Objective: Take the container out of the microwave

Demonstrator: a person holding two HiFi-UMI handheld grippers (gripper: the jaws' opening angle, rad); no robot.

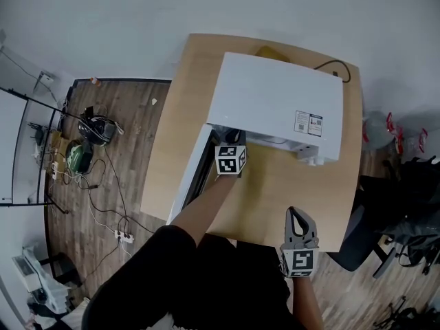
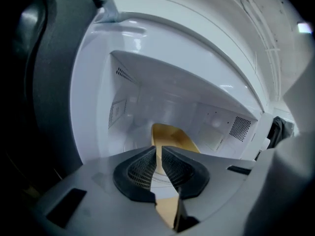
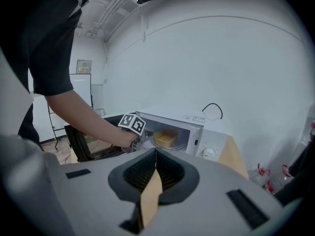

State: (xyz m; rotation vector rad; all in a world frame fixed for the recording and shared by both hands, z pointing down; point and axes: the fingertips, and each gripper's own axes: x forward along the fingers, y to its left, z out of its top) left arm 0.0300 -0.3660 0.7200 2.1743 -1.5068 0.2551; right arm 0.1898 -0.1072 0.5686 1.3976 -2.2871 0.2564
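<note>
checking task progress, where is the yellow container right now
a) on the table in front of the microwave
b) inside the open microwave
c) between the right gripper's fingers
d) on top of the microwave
b: the right gripper view shows the yellow container sitting inside the microwave, whose door stands open.

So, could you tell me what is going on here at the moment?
A person is working with two handheld grippers at a white microwave on a wooden table. Its door is open and a yellow container sits inside. The left gripper, jaws shut, is at the opening, short of the container. The right gripper, shut and empty, hangs back near the table's front edge.
</note>
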